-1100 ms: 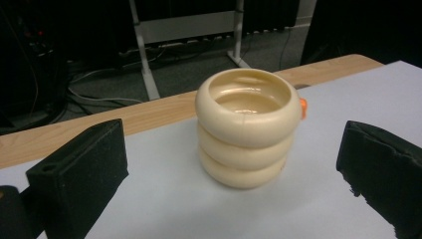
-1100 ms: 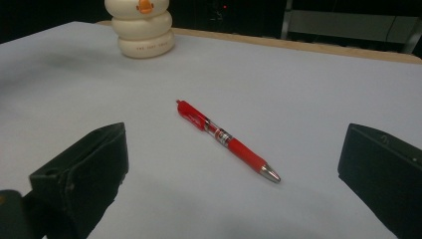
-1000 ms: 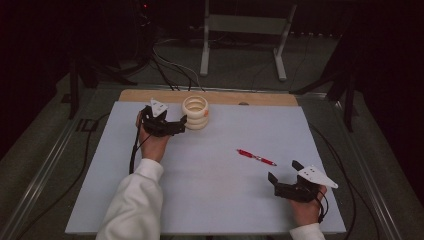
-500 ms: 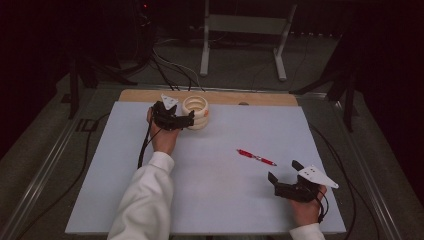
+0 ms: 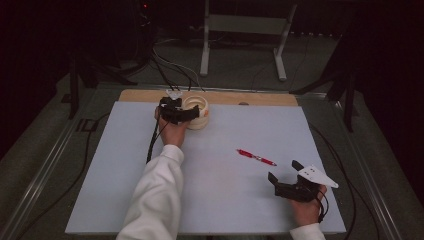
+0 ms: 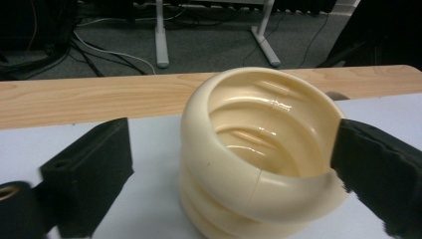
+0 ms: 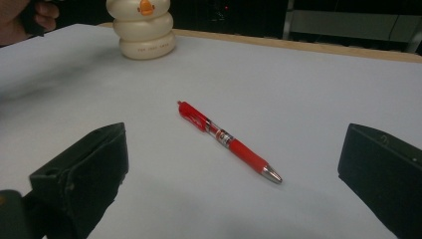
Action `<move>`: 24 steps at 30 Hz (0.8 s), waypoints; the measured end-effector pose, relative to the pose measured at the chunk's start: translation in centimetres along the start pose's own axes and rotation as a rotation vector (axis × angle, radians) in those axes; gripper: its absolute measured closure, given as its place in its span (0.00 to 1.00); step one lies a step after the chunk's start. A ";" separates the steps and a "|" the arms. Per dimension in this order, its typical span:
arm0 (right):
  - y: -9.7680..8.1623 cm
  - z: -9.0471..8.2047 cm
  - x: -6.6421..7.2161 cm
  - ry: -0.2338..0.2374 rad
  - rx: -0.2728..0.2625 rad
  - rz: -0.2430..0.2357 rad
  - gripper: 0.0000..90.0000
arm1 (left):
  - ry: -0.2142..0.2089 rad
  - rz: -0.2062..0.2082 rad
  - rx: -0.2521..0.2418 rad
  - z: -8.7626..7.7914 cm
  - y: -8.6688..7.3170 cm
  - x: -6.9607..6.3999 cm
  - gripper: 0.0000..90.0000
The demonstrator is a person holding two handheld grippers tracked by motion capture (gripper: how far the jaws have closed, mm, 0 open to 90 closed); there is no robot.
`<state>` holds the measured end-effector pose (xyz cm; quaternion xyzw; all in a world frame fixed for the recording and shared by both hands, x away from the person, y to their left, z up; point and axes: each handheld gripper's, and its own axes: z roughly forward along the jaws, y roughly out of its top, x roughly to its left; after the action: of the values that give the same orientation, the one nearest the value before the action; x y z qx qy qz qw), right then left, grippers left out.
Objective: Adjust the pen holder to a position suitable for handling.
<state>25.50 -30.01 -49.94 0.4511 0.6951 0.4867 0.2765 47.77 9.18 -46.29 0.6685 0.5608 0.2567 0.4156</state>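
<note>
Two jaws of the left gripper straddle the cream ribbed plastic pen cup, just closing; one pad touches its rim, the other stands clear; the right gripper rests wide open, well apart from the cup.

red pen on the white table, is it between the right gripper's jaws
No, the red pen lies on the white table ahead of the open right gripper.

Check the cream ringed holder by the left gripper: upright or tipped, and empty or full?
Upright and, as far as visible, empty: the cream ringed holder stands on its base on the white table, its mouth facing up, with only bare inner wall visible.
</note>
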 end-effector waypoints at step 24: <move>0.0 -0.1 0.0 0.001 -0.006 0.003 0.00 | -0.009 0.073 0.069 -0.1 -0.7 -1.1 0.87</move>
<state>25.45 -30.08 -49.87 0.4509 0.6931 0.4894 0.2771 47.05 8.16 -46.75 0.7036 0.5428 0.2492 0.3851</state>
